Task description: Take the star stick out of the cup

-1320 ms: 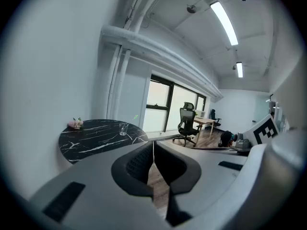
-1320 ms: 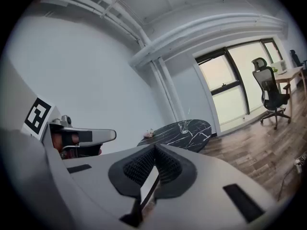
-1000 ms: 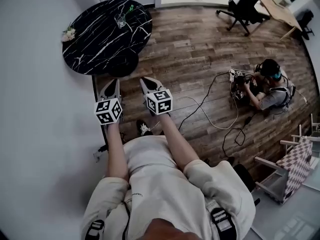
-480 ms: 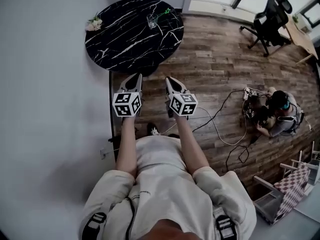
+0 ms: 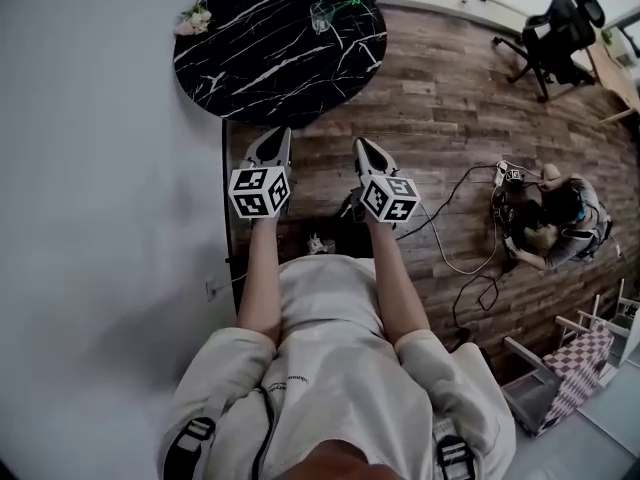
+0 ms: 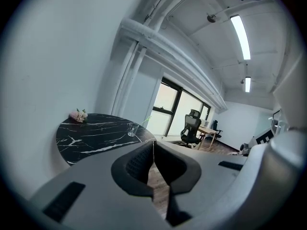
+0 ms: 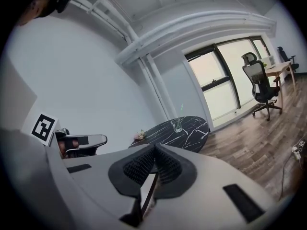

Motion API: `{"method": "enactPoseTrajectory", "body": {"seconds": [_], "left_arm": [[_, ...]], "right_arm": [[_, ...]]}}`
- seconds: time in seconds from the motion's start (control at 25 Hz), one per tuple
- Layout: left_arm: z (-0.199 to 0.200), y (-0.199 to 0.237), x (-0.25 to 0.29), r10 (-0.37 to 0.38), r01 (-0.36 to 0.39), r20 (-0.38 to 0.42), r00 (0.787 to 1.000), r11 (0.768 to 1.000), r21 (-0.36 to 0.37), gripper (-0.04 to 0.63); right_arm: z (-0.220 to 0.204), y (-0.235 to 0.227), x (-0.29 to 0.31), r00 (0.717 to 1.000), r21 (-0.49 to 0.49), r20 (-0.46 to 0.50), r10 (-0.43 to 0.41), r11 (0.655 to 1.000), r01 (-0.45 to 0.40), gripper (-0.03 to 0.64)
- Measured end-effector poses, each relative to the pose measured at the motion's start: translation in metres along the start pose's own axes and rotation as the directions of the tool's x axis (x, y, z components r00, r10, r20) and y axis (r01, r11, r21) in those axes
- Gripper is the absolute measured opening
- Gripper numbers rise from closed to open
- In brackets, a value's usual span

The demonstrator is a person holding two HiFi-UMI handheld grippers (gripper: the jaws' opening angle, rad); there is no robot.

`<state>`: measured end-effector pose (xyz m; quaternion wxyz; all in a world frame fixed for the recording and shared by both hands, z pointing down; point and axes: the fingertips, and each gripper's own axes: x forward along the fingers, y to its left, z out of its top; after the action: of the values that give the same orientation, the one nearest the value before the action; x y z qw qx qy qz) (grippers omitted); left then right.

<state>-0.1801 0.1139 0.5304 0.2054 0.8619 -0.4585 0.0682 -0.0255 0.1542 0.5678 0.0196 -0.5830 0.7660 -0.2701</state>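
Both pressed together and empty, left tongs (image 5: 281,135) and right tongs (image 5: 360,146) now hang nearer the desk (image 5: 250,68) (approach under way); the star stick (image 5: 350,4) stands in the cup (image 5: 321,18) at its far edge.

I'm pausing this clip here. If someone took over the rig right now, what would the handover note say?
Left tool: shut, empty, held out in front, short of the table.
Right tool: shut, empty, beside the left one.
Things: the cup stands on the far side of the round black table, with the green stick leaning in it. Flowers lie at the table's left edge.
Done: nothing yet; the stick is in the cup and neither tool is over the table.
Left: step up to the table, open a tool, grip the stick and lift it out of the cup.
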Motion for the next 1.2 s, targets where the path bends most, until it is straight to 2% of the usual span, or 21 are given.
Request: {"method": "enactPoseTrajectory", "body": {"seconds": [0.16,0.32,0.88,1.2], "left_arm": [[-0.003,0.008,0.014,0.001,-0.001,-0.016,1.000,1.000,-0.003,0.023],[0.010,0.018,0.041,0.003,-0.003,-0.017,1.000,1.000,0.007,0.023],[0.080,0.024,0.160,0.009,-0.009,-0.005,1.000,0.997,0.082,0.023],[0.125,0.034,0.217,0.093,-0.095,0.020,0.995,0.981,0.171,0.023]], "right_arm": [[0.003,-0.014,0.014,1.000,0.031,0.007,-0.018,0.999,0.017,0.035],[0.016,-0.022,0.041,1.000,0.054,0.026,0.005,0.999,-0.006,0.035],[0.112,-0.072,0.149,0.991,0.119,0.096,0.088,0.988,-0.099,0.035],[0.162,-0.096,0.218,0.979,0.089,0.103,0.177,0.978,-0.187,0.035]]}}
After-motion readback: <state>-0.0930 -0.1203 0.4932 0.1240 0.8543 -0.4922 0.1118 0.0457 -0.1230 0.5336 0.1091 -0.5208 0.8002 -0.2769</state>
